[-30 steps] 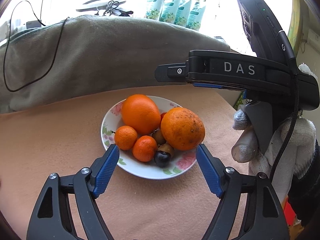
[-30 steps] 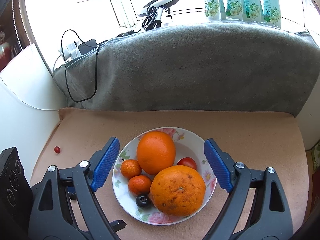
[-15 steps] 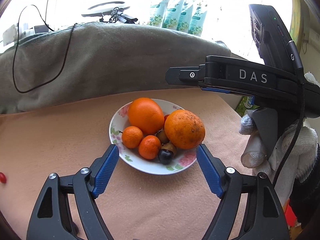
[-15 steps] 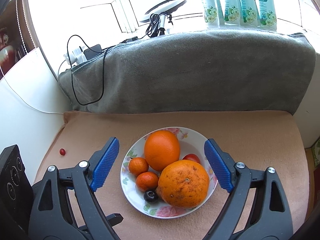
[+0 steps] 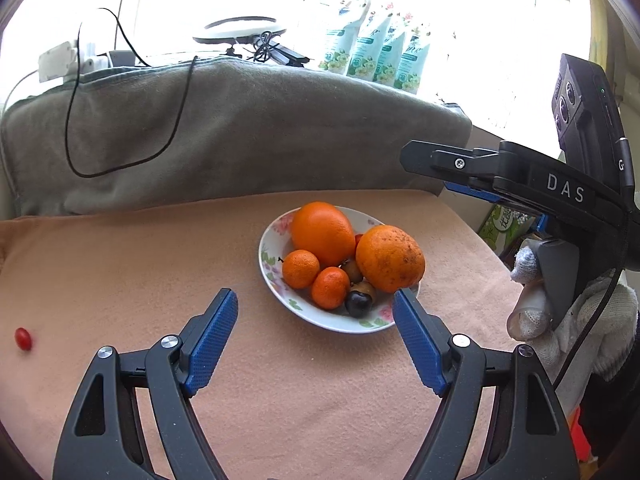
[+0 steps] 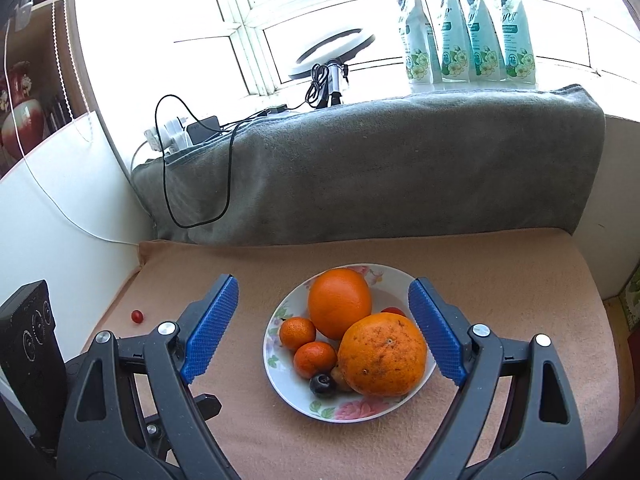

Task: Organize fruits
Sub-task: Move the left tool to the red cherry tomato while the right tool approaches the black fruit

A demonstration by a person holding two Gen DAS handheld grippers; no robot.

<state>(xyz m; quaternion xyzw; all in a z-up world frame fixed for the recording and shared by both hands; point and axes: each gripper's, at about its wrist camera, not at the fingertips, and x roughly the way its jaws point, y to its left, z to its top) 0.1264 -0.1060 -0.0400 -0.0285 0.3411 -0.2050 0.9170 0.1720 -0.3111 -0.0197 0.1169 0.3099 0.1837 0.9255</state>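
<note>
In the left wrist view, the left hand-held gripper [image 5: 315,310] has its jaws spread wide and holds nothing; the plate [image 5: 272,242] of fruit lies near, at about 1 o'clock, while a stray tomato [image 5: 23,338] sits alone on the worktop [image 5: 140,264] well apart at 9 o'clock, its long axis roughly upright in this view. In the right wrist view, the right hand-held gripper [image 6: 323,320] is likewise apart and empty, with the plate [image 6: 276,356] between and beyond its blue pads [image 6: 212,326], while the tomato [image 6: 137,315] lies off at 9 o'clock, beyond the left gripper's body. The left hand looks the nearer, and I judge the next move turns on swinging it left toward that stray fruit.
</note>
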